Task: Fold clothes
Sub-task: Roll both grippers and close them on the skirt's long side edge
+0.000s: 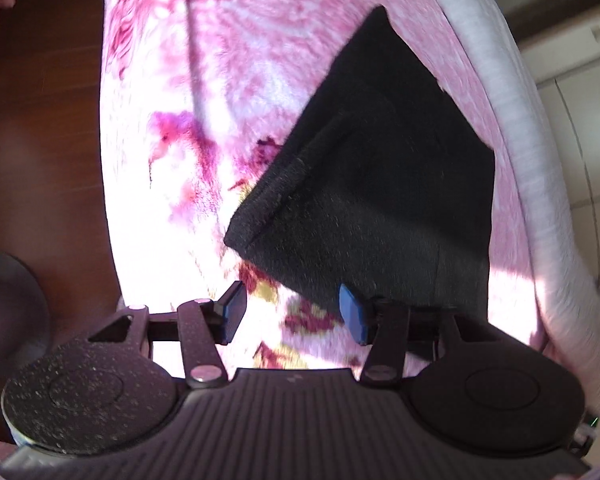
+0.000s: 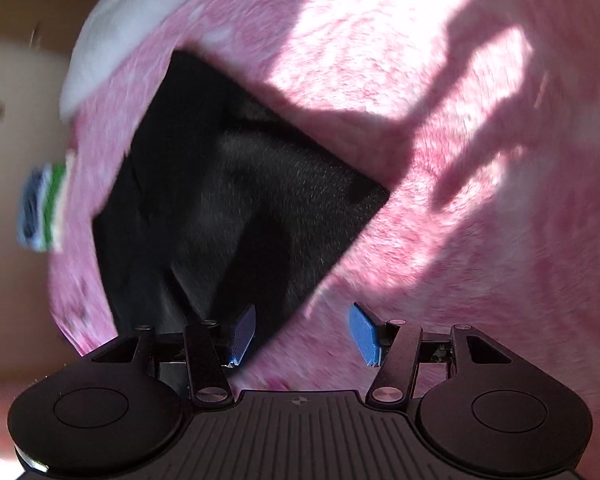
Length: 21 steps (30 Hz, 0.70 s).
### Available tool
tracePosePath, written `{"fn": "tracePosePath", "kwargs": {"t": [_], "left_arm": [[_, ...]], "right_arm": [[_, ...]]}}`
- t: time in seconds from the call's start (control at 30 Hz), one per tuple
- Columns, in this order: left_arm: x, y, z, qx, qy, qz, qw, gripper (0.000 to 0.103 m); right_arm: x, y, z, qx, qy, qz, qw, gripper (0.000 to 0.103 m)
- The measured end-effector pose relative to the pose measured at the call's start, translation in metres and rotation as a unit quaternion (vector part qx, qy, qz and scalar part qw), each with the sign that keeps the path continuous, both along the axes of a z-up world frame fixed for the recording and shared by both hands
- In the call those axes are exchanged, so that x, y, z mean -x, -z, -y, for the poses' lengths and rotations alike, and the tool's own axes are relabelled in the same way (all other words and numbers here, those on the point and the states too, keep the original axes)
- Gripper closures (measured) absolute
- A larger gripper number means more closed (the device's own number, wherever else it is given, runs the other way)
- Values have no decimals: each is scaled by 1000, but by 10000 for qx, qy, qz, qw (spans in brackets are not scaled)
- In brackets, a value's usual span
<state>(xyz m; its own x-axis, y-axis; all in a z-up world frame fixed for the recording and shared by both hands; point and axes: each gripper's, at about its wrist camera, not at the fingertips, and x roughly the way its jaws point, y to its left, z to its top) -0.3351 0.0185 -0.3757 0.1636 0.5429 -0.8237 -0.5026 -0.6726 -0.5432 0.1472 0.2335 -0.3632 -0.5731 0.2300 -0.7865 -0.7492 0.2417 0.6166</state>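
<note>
A black garment [image 1: 380, 184] lies folded flat on a pink floral blanket [image 1: 204, 80]. In the left wrist view its near edge sits just beyond my left gripper [image 1: 294, 314], which is open and empty, the right blue pad [image 1: 350, 312] close to the cloth's edge. In the right wrist view the same black garment [image 2: 220, 200] lies ahead and to the left of my right gripper [image 2: 304, 334], which is open and empty, its left pad [image 2: 242, 334] over the cloth's near corner. Both views are motion-blurred.
The blanket [image 2: 440, 120] covers a bed with a white border [image 1: 496, 92] along one side. Dark wood floor [image 1: 40, 140] lies left of the bed. A green, blue and white object [image 2: 46, 208] sits at the bed's left edge. Gripper shadows fall on the blanket.
</note>
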Motion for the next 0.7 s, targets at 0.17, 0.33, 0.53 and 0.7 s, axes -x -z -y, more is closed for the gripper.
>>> {"fn": "tracePosePath", "kwargs": {"t": [0.17, 0.33, 0.53, 0.7], "left_arm": [[11, 33, 6, -163, -756, 431, 9961, 57], [9, 48, 4, -314, -1124, 547, 9917, 53], [6, 43, -11, -466, -1195, 347, 9911, 43], [6, 46, -6, -438, -1369, 365, 9889, 61]], "right_arm": [[-23, 34, -6, -2, 891, -545, 9945, 47], [-28, 50, -12, -157, 1084, -477, 9928, 47], [-21, 58, -25, -425, 1057, -446, 9925, 47], [-12, 57, -34, -579, 840, -352, 9942, 51]]}}
